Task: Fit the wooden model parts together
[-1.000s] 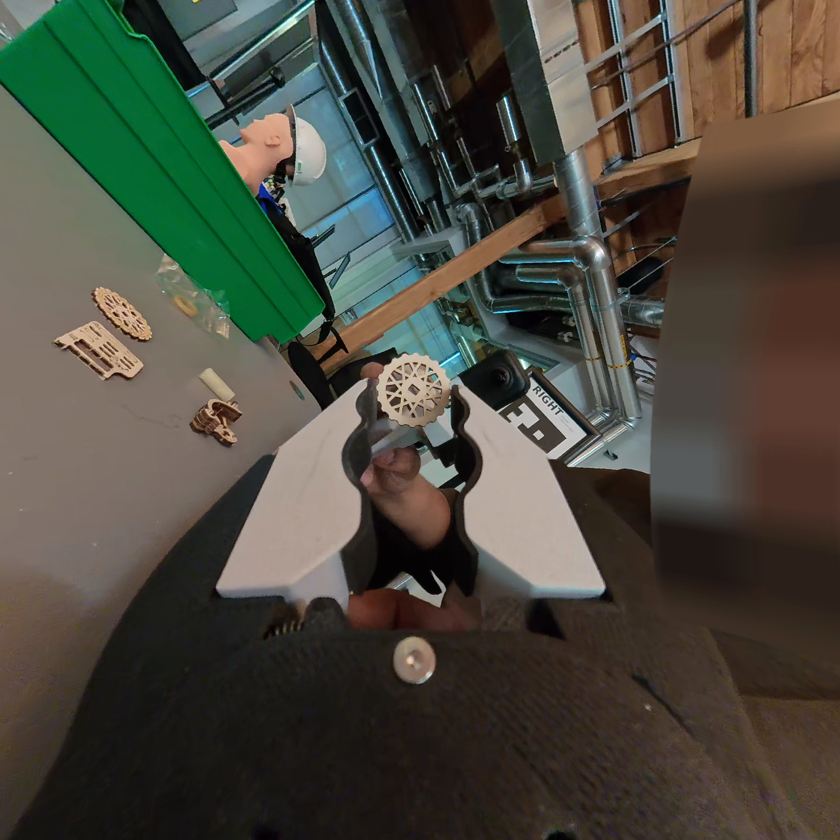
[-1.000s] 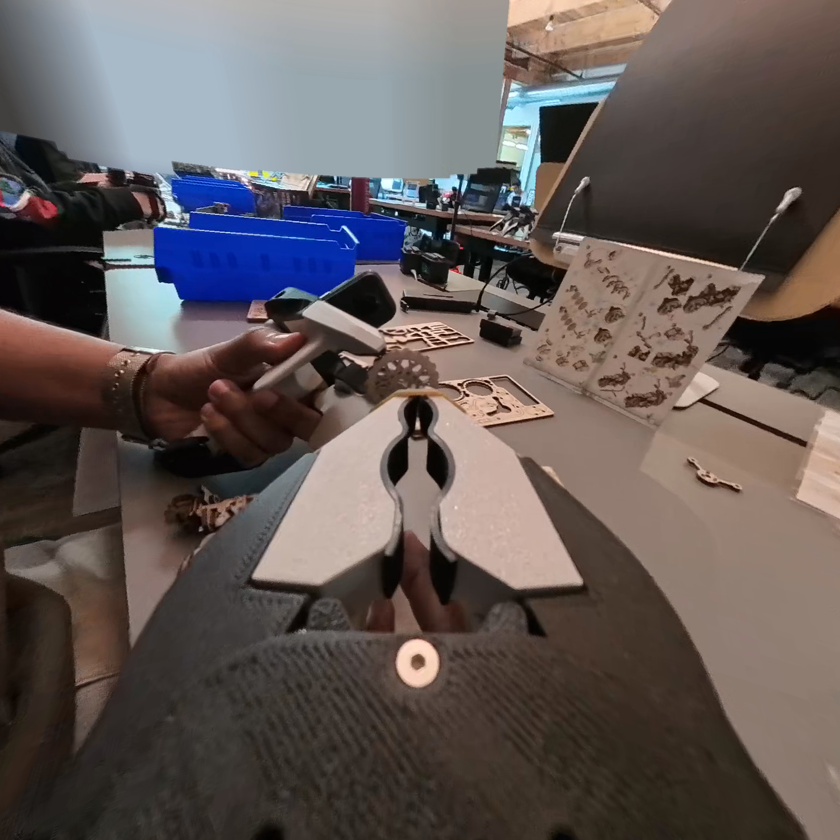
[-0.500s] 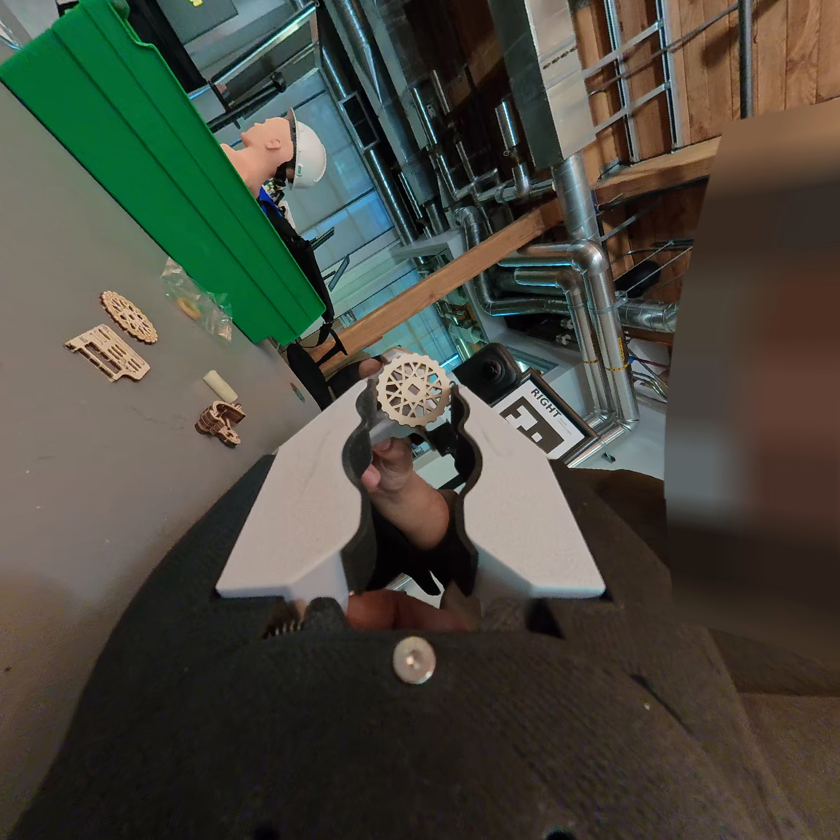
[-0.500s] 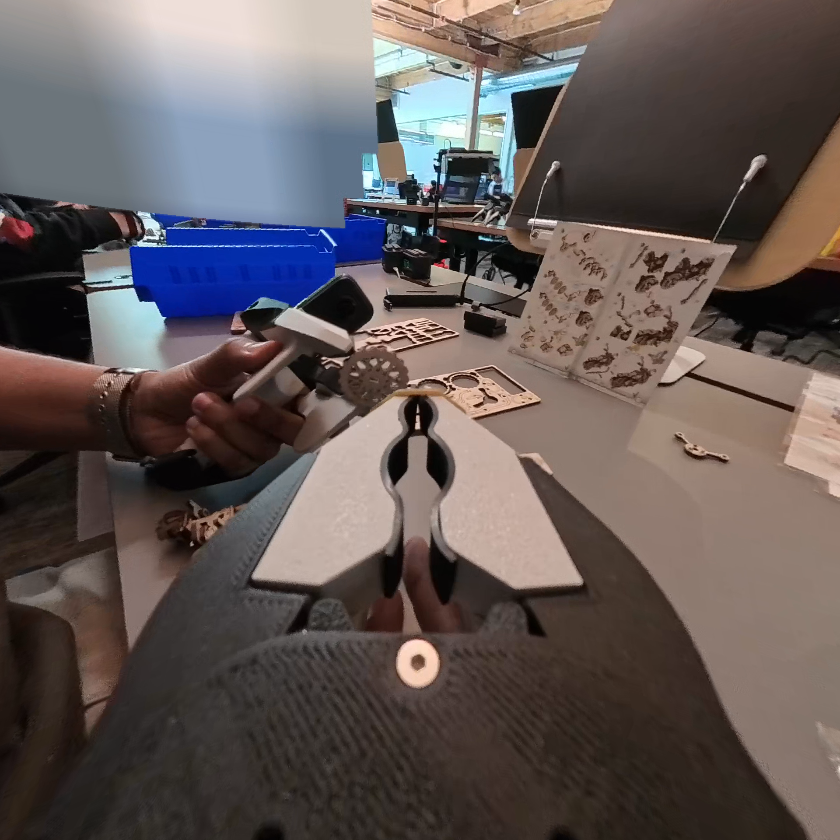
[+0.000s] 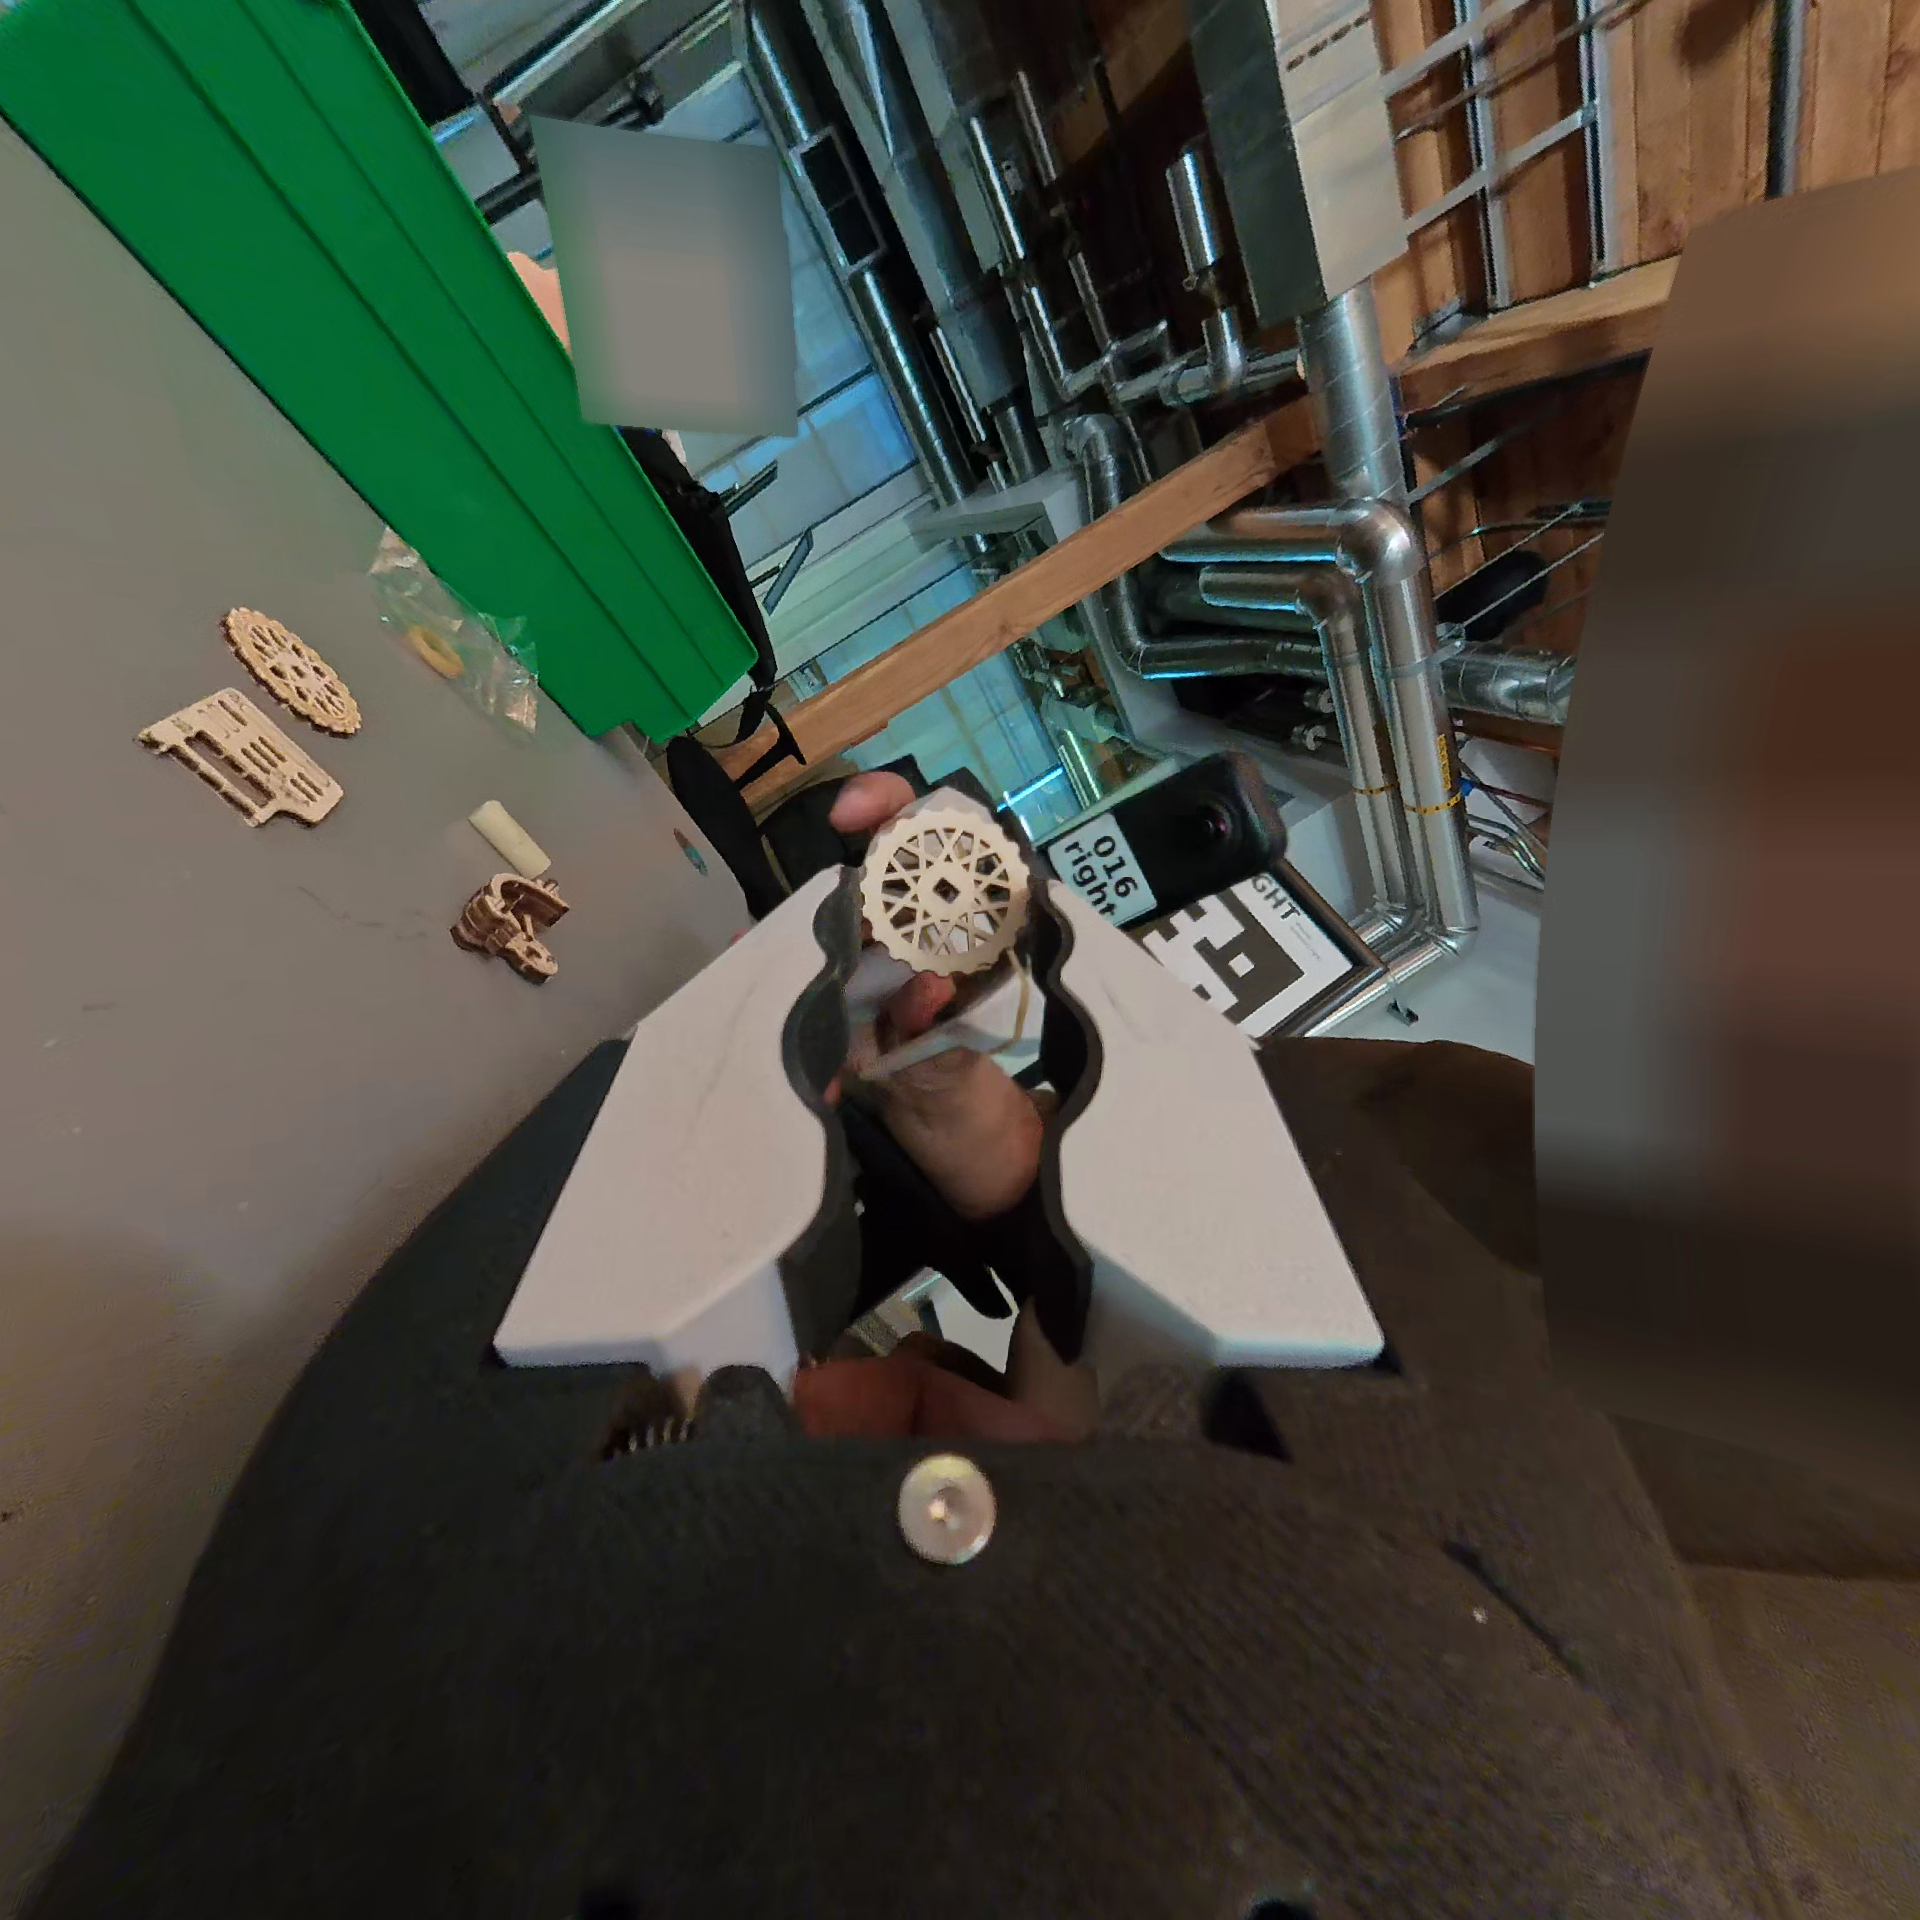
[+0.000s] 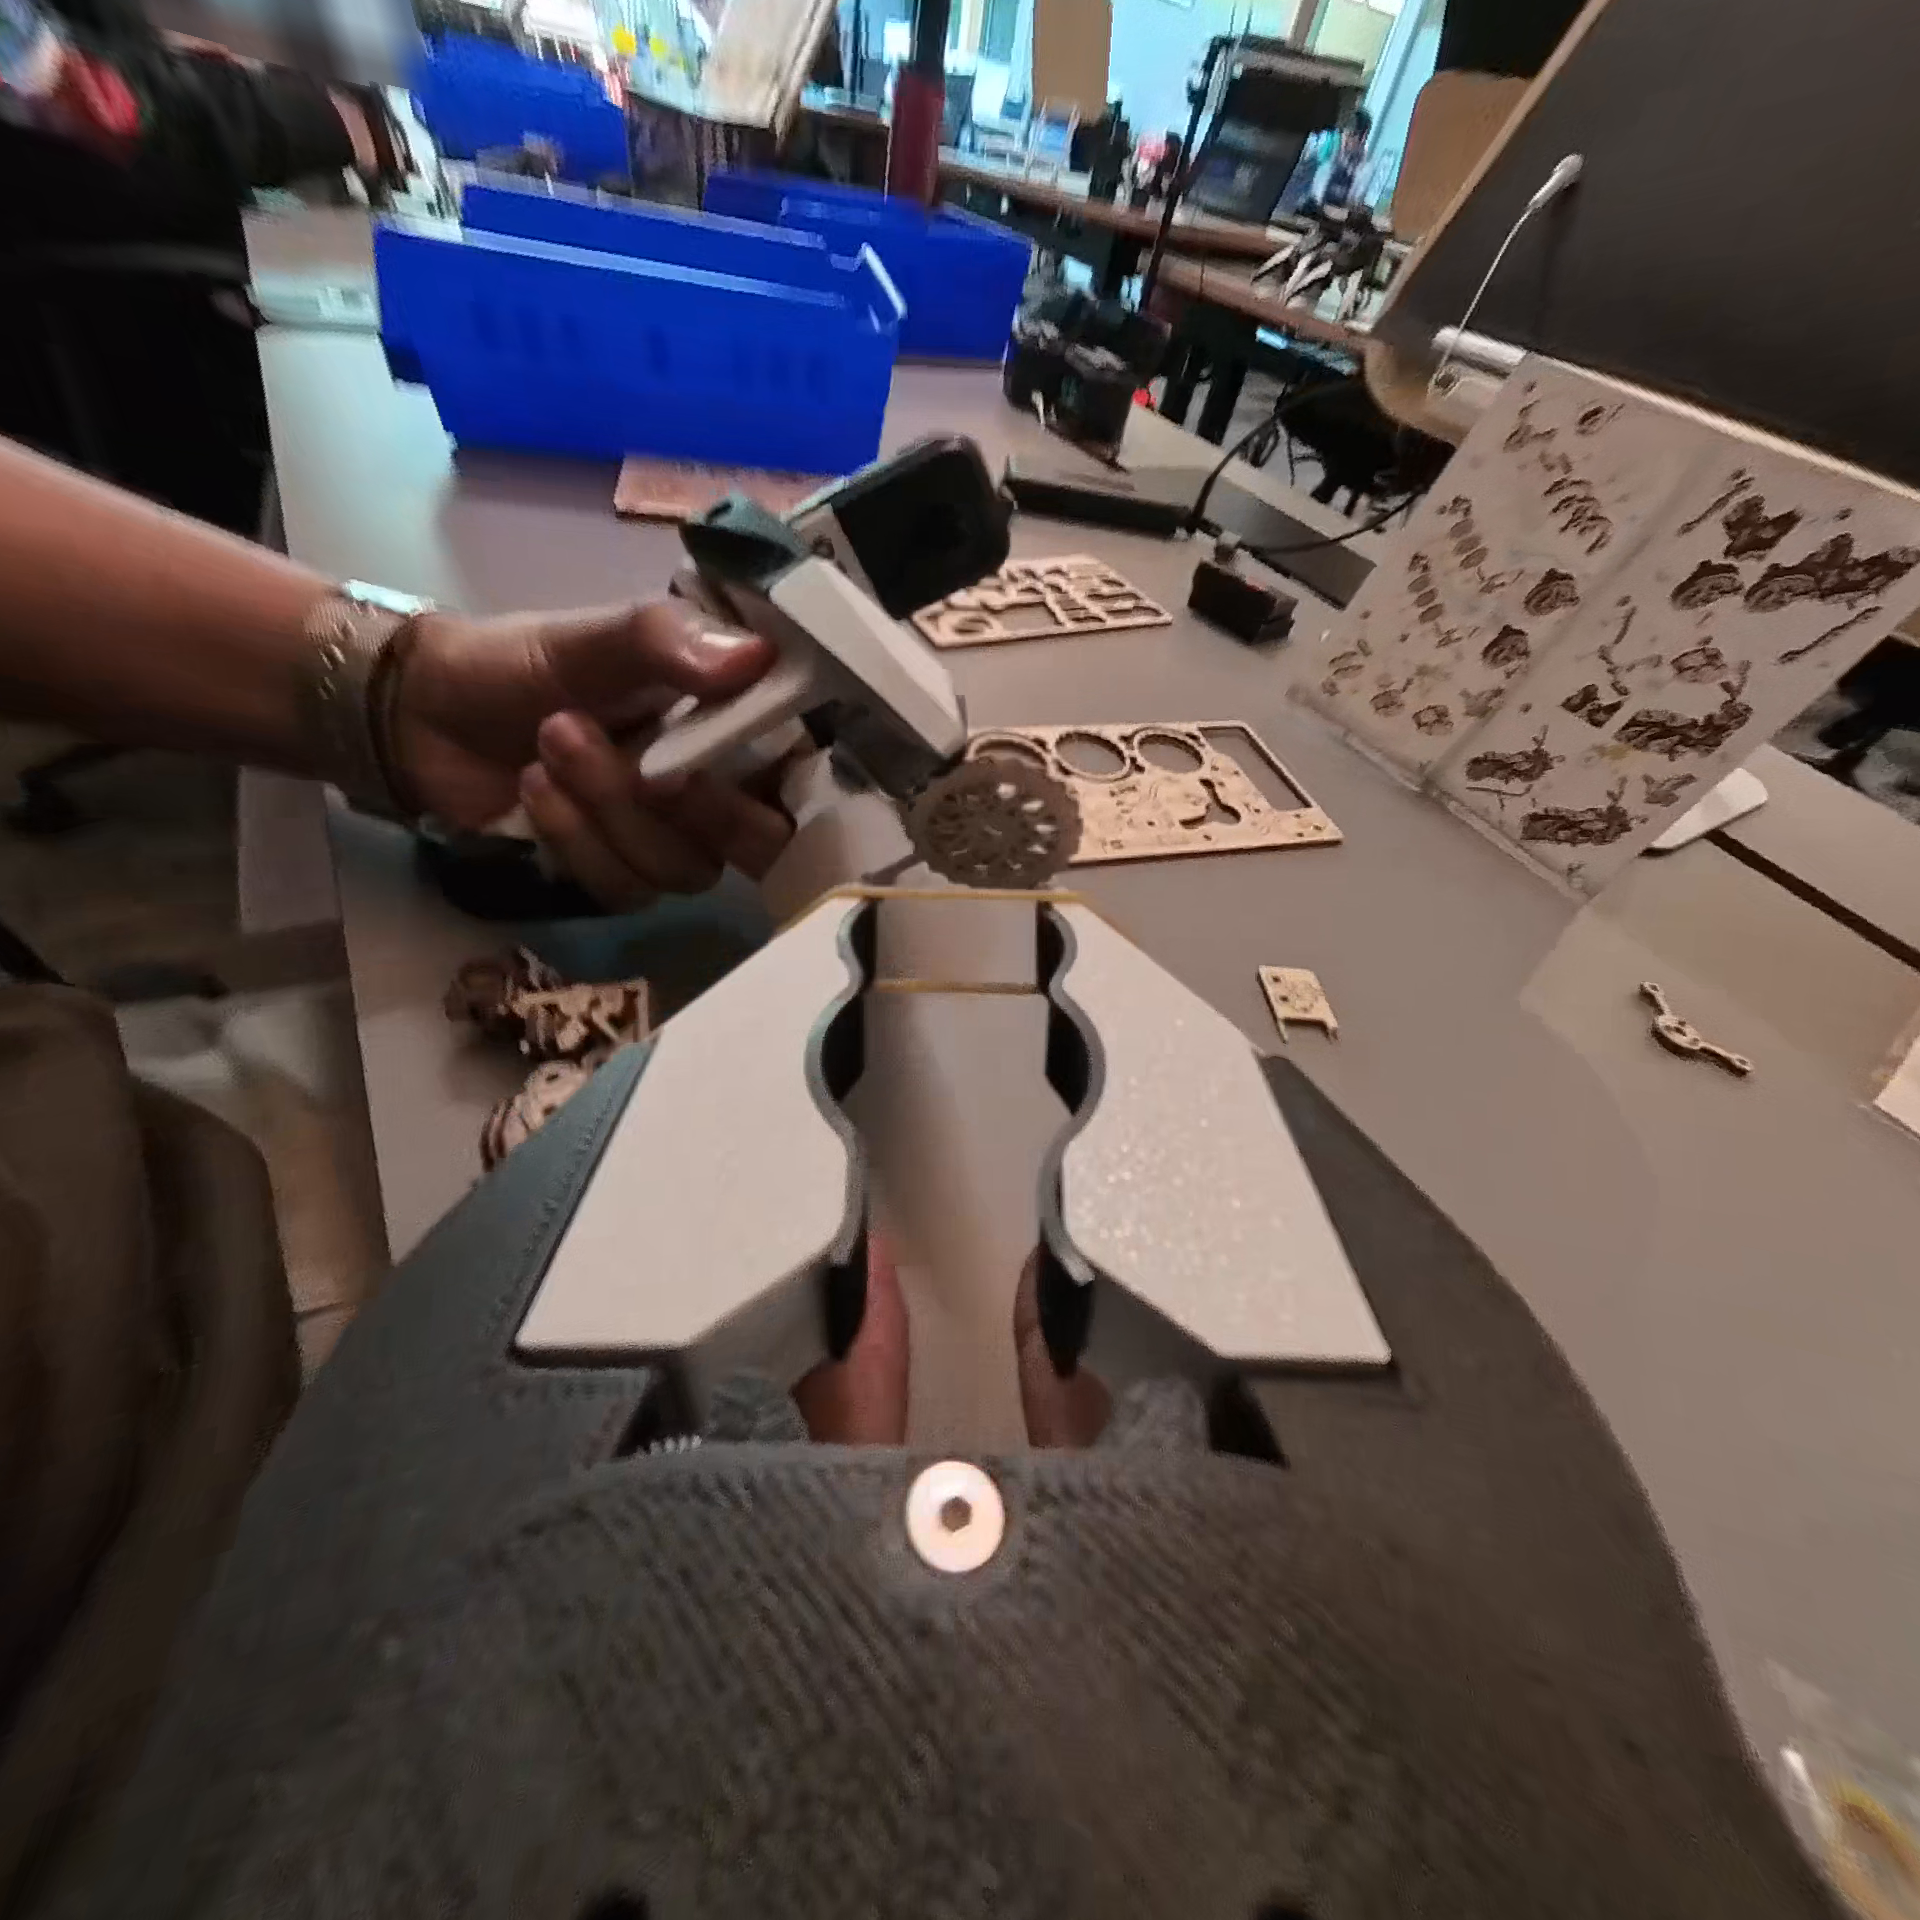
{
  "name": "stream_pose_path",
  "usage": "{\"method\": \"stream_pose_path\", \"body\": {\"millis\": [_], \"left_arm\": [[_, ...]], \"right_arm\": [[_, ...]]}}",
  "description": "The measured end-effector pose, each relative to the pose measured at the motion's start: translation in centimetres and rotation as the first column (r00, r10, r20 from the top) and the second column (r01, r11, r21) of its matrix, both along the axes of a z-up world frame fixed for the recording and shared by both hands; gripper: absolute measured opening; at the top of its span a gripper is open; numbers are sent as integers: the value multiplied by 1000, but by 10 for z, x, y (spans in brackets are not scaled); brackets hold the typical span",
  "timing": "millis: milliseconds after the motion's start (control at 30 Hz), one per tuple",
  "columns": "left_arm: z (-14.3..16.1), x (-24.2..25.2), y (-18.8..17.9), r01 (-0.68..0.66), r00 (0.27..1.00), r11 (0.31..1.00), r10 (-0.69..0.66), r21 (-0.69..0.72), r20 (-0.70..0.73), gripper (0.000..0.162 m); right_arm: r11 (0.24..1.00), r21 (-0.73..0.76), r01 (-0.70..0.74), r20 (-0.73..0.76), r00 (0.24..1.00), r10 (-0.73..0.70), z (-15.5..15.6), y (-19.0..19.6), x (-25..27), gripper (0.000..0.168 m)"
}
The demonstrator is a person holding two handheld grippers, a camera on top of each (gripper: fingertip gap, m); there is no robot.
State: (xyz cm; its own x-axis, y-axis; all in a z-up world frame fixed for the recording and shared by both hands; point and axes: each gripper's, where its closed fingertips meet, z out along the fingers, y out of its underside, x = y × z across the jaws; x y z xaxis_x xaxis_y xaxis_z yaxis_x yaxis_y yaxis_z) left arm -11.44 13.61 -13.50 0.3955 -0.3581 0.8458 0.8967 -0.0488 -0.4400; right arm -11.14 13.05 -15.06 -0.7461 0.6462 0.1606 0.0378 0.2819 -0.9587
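Note:
My left gripper (image 5: 945,920) is shut on a round wooden gear (image 5: 940,894), held flat-on at its fingertips above the table. In the right wrist view a hand holds that gripper, with the gear (image 6: 995,823) at its tip. My right gripper (image 6: 956,920) is open, just below and in front of the gear. A thin yellow rubber band (image 6: 961,891) is stretched across its two fingertips, with a second strand further back. The band touches or nearly touches the gear's lower edge; I cannot tell which.
A grey table (image 6: 1455,1195) carries wooden cut-out sheets (image 6: 1174,800), a propped instruction sheet (image 6: 1600,623), small loose parts (image 6: 1294,1000) and assembled pieces (image 6: 545,1013). Blue bins (image 6: 644,343) stand behind. The left wrist view shows another gear (image 5: 293,670), a flat part (image 5: 241,755) and a green bin (image 5: 364,312). Less than 4 cm separates the two grippers' tips.
My right gripper has opened from shut, stretching the rubber band between its fingertips. The left gripper still holds the gear and has come closer to the right gripper's tips.

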Motion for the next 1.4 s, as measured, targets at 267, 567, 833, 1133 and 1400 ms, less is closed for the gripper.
{"method": "stream_pose_path", "body": {"millis": [267,567,833,1133,1400], "left_arm": [[-16,7,8,61,996,994,-54,-90,77,29],[-20,15,13,95,991,988,-83,-124,101,29],[-23,18,16,88,993,985,-74,-149,95,28],[-15,20,16,97,986,991,-83,-95,142,29],[-17,18,17,78,990,991,-64,-109,127,29]], "right_arm": [[991,130,38,-39,999,-33,-10,5,-3,37],[980,195,46,-88,996,-29,-10,2,-2,38],[988,149,34,-85,996,-22,-4,-2,1,35],[988,148,48,-103,994,-33,-1,0,1,32],[978,197,71,-120,992,-48,-4,1,0,32]]}}
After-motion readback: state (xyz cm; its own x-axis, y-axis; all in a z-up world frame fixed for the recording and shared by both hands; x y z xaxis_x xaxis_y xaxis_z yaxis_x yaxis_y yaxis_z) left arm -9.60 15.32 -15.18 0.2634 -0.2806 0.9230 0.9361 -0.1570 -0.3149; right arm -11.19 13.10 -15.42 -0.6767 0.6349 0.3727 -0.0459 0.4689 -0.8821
